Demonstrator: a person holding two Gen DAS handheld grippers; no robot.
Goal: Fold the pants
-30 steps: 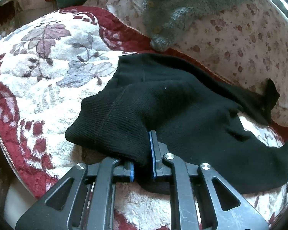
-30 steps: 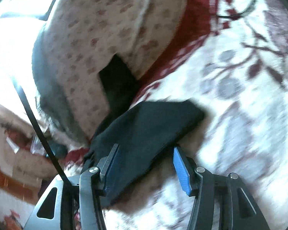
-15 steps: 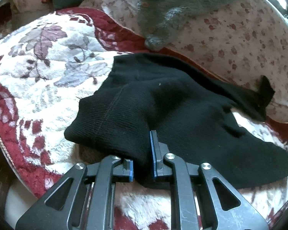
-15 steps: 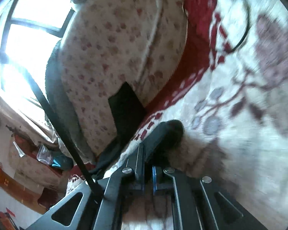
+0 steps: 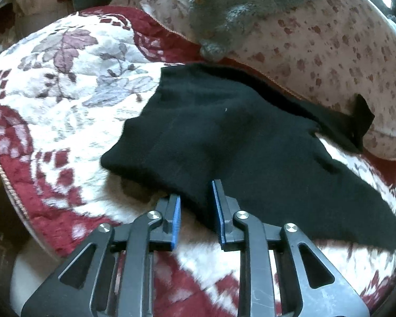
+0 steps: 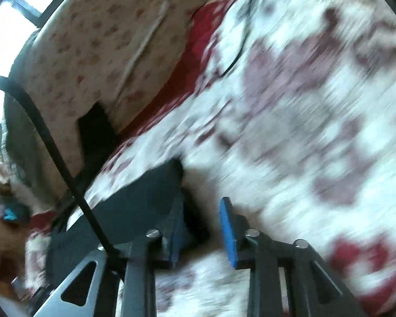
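The black pants point(image 5: 224, 137) lie folded over on the red and white floral blanket point(image 5: 66, 84), one leg end trailing right against the spotted cushion. My left gripper point(image 5: 196, 198) is open, its blue pads either side of the near fold of the waist; the cloth still sits between them. My right gripper point(image 6: 203, 216) is open in a blurred view, with a corner of the pants point(image 6: 145, 192) lying by its left pad and bare blanket between the pads.
A spotted beige cushion point(image 5: 330, 52) with a grey fleece garment point(image 5: 237, 5) on it stands behind the pants. A black cable point(image 6: 52, 142) crosses the right wrist view. The blanket's edge point(image 5: 10, 182) drops off at the left.
Both grippers have opened: the left has let go of the waist fold, and the right, shut on the pants corner half a second ago, has released it and is moving.
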